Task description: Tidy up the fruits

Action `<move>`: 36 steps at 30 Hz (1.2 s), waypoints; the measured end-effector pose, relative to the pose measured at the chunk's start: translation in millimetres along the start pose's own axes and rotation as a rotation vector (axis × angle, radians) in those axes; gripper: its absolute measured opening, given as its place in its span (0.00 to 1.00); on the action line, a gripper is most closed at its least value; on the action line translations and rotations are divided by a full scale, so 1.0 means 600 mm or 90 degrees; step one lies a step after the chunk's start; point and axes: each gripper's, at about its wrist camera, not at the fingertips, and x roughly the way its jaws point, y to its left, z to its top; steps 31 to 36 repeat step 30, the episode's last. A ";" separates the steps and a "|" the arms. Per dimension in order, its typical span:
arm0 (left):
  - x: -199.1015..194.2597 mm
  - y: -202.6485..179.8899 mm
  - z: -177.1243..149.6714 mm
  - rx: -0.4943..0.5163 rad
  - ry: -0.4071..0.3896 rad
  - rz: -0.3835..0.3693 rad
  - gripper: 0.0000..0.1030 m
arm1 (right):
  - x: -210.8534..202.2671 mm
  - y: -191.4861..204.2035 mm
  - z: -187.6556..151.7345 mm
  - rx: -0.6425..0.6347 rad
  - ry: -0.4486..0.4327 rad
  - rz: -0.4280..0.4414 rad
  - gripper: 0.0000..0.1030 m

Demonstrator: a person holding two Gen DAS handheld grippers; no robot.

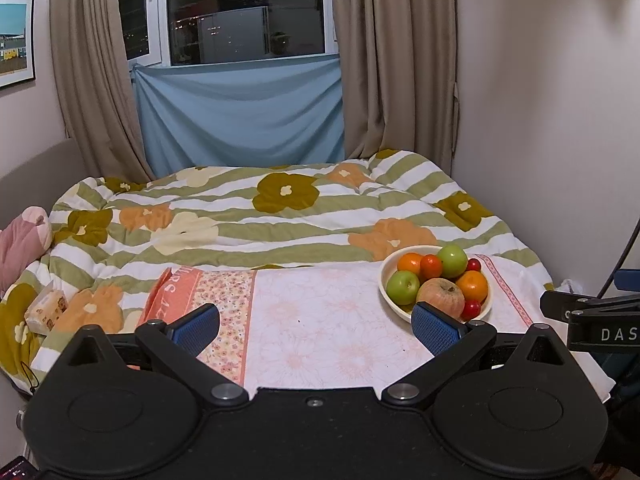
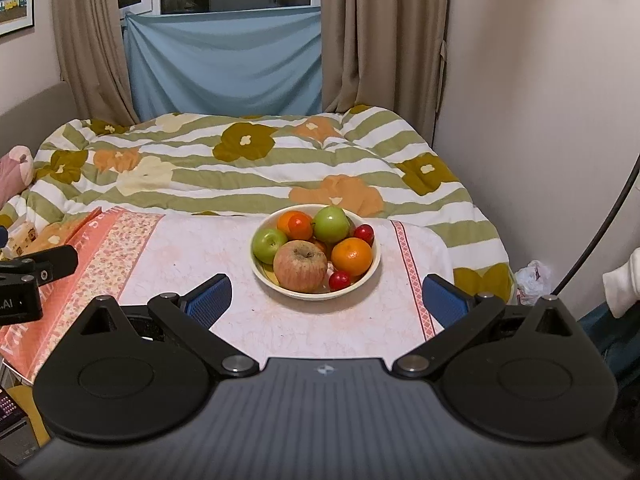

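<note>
Bedside cloth (image 2: 280,320) holds fruit bowl (image 2: 374,266); both grippers' fingers spread (empty).

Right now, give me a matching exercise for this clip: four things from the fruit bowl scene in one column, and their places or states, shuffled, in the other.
Things:
1. big reddish apple
2. bowl
3. right tool
4. tissue pack

Places or states:
A. open, aimed at the fruit
B. on the flowered quilt, left of the table
C. front of the bowl, stem up
D. on the pink tablecloth

Pairs: 1-C, 2-D, 3-A, 4-B
</note>
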 end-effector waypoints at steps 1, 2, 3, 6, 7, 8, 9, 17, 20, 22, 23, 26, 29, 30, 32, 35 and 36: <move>0.001 0.001 0.001 0.000 0.000 0.000 1.00 | 0.000 0.000 0.000 0.001 0.000 0.000 1.00; 0.002 0.001 0.001 -0.001 0.000 0.000 1.00 | 0.001 0.001 0.000 0.002 0.001 -0.001 1.00; 0.002 0.001 0.001 -0.001 0.001 0.000 1.00 | 0.002 0.002 0.000 0.003 0.001 -0.001 1.00; 0.005 0.005 0.000 -0.001 0.004 0.000 1.00 | 0.002 0.001 0.000 0.003 0.001 0.000 1.00; 0.006 0.003 0.000 0.000 0.005 0.000 1.00 | 0.004 0.002 0.000 0.003 0.001 0.000 1.00; 0.006 0.004 0.000 0.000 0.005 -0.001 1.00 | 0.005 0.003 0.000 0.003 0.000 0.001 1.00; 0.007 0.005 -0.001 0.000 0.005 -0.002 1.00 | 0.006 0.005 -0.001 0.003 0.000 0.000 1.00; 0.005 0.002 -0.001 0.010 -0.003 0.009 1.00 | 0.010 0.012 -0.003 0.007 0.000 0.004 1.00; 0.004 0.001 -0.002 0.015 -0.007 0.018 1.00 | 0.011 0.019 -0.003 0.007 0.001 0.007 1.00; 0.005 0.003 -0.002 0.014 -0.007 0.018 1.00 | 0.011 0.021 -0.003 0.008 0.002 0.009 1.00; 0.006 0.005 -0.003 0.011 -0.006 0.016 1.00 | 0.011 0.023 -0.003 0.008 0.002 0.009 1.00; 0.012 0.010 -0.004 -0.001 0.004 0.007 1.00 | 0.014 0.025 -0.001 0.007 0.002 0.009 1.00; 0.015 0.013 -0.005 -0.011 0.005 0.007 1.00 | 0.014 0.025 -0.001 0.006 0.002 0.010 1.00; 0.017 0.013 -0.005 -0.012 0.008 0.008 1.00 | 0.016 0.026 -0.001 0.005 0.004 0.010 1.00; 0.017 0.013 -0.005 -0.012 0.008 0.008 1.00 | 0.016 0.026 -0.001 0.005 0.004 0.010 1.00; 0.017 0.013 -0.005 -0.012 0.008 0.008 1.00 | 0.016 0.026 -0.001 0.005 0.004 0.010 1.00; 0.017 0.013 -0.005 -0.012 0.008 0.008 1.00 | 0.016 0.026 -0.001 0.005 0.004 0.010 1.00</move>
